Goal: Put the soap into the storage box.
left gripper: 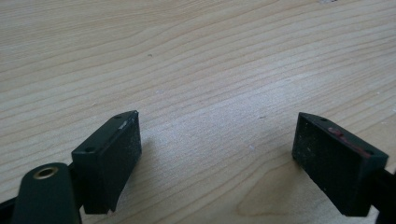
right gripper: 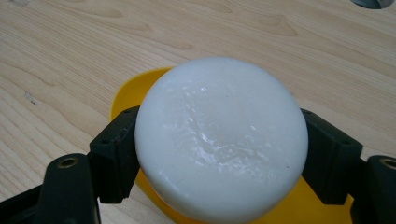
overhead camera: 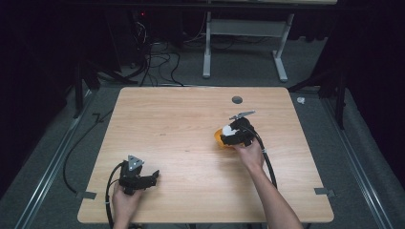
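Observation:
A white round puck-like block (right gripper: 222,140) sits between the two black pads of my right gripper (right gripper: 219,154), which press on its sides. Beneath it lies a yellow dish (right gripper: 135,91), of which only the rim shows. In the high view the right gripper (overhead camera: 235,132) is right of the table's centre, with the white block (overhead camera: 228,129) and the yellow dish (overhead camera: 218,136) at its left tip. My left gripper (overhead camera: 152,180) rests near the front left of the table, held by a hand. Its jaws (left gripper: 217,158) stand wide apart over bare wood, with nothing between them.
The wooden table (overhead camera: 191,119) has a small grey round cap (overhead camera: 237,99) near its far edge. Black cables trail from both grippers off the front edge. Beyond the table stand a white frame (overhead camera: 246,43) and floor cables (overhead camera: 157,59).

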Demonstrator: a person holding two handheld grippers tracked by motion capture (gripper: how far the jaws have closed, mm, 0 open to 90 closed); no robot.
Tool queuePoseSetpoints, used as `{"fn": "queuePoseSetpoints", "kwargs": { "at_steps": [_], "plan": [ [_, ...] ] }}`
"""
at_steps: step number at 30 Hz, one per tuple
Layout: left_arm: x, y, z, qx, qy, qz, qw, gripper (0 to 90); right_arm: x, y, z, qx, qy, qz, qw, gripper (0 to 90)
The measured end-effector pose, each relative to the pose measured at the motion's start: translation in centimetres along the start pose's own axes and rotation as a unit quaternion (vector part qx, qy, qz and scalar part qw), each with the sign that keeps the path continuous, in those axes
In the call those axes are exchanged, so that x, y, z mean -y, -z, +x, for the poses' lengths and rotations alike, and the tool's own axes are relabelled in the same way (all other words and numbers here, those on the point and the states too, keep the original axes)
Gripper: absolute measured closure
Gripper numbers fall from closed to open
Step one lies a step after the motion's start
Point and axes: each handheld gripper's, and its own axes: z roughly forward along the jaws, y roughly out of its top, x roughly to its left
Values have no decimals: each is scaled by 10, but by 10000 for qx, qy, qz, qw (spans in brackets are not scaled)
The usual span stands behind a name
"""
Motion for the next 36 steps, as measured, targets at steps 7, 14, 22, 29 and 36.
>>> {"fn": "queuePoseSetpoints", "kwargs": {
  "at_steps": [7, 14, 22, 29, 36],
  "plan": [
    [0, 0, 0, 0, -2, 1, 10000, 162, 1, -3, -1, 5, -47, 82, 10000, 249],
    [0, 0, 0, 0, 0, 1, 10000, 162, 2, -5, -2, 12, -79, 145, 9999, 248],
    [0, 0, 0, 0, 0, 1, 10000, 161, 2, -4, -3, -10, -79, 126, 9999, 245],
    [0, 0, 0, -1, -2, 1, 10000, 161, 2, 5, -5, -52, -105, -52, 9999, 247],
    [0, 0, 0, -1, -1, 1, 10000, 161, 8, 15, -5, -24, -39, -350, 9994, 287]
  ]
}}
